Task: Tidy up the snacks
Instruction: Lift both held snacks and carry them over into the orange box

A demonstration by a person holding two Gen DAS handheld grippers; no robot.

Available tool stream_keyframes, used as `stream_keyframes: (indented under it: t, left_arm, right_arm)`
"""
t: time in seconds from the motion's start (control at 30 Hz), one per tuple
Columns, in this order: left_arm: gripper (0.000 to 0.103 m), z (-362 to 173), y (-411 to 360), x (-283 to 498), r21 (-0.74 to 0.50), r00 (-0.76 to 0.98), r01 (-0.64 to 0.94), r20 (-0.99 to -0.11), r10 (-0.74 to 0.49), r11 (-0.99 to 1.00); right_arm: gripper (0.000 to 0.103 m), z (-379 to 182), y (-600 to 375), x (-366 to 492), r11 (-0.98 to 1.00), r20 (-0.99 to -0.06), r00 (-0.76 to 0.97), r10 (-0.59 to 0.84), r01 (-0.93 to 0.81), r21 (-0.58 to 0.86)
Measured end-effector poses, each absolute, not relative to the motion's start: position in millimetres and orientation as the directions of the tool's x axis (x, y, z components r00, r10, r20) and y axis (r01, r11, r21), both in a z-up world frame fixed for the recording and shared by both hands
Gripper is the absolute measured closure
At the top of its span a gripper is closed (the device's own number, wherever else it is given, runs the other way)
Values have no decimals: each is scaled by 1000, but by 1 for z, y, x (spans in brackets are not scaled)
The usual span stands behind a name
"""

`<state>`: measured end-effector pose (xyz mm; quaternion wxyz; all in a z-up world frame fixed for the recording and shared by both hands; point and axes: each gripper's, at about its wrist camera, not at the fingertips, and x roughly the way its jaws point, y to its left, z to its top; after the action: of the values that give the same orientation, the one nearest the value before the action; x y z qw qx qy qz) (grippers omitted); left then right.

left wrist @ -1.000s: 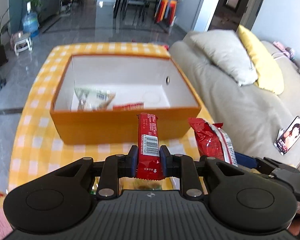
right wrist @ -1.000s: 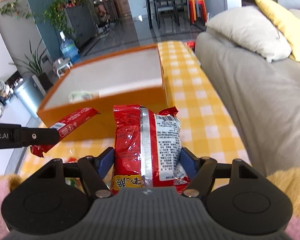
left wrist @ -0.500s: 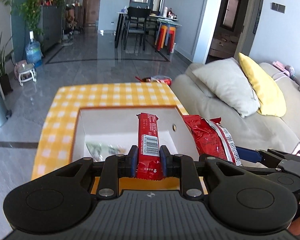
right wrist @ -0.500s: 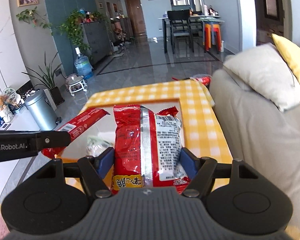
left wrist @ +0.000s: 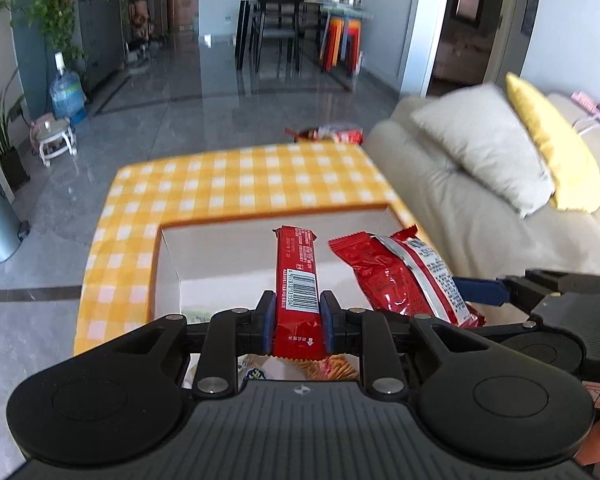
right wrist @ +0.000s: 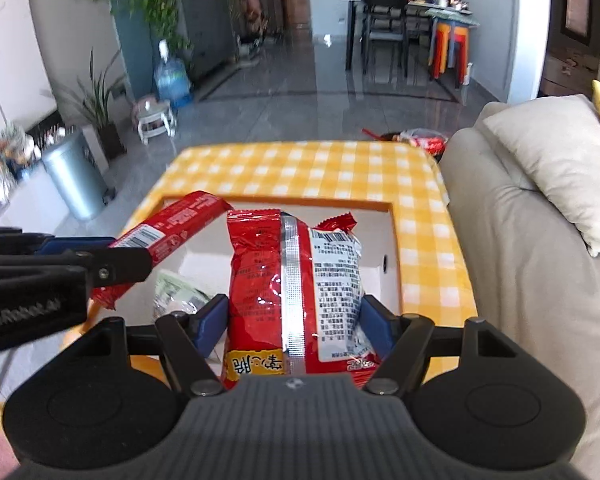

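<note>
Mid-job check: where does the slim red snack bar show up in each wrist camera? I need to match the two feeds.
Left wrist view: the slim red snack bar stands at centre, clamped in the left claw, barcode facing the camera.
Right wrist view: it enters from the left edge, angled up toward the centre.
Shared landmark: the orange box below both snacks, on the yellow checked tablecloth.

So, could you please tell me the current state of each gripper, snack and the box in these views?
left gripper: shut on the red snack bar, held above the box.
right gripper: shut on the red snack bag, also above the box.
orange box: open-topped, on the checked tablecloth.
green-white packet: lying inside the box.
</note>
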<state>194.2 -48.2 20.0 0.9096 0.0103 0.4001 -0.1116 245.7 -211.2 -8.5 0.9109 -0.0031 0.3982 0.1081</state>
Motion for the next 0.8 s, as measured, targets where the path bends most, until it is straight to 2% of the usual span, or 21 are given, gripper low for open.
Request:
stream_keyframes:
  t: [0.5,0.8]
  left_arm:
    - [78,-47,-48,249,-99,449,217,-873,-189,971]
    - [78,-66,-54,264,-119,376,224,-905,-198,967]
  right_arm:
    - [36,-85,-194,315,968,-897,419,144,-246,40]
    - [36,-102,-187,327,954,-920,379,102,-301,-18]
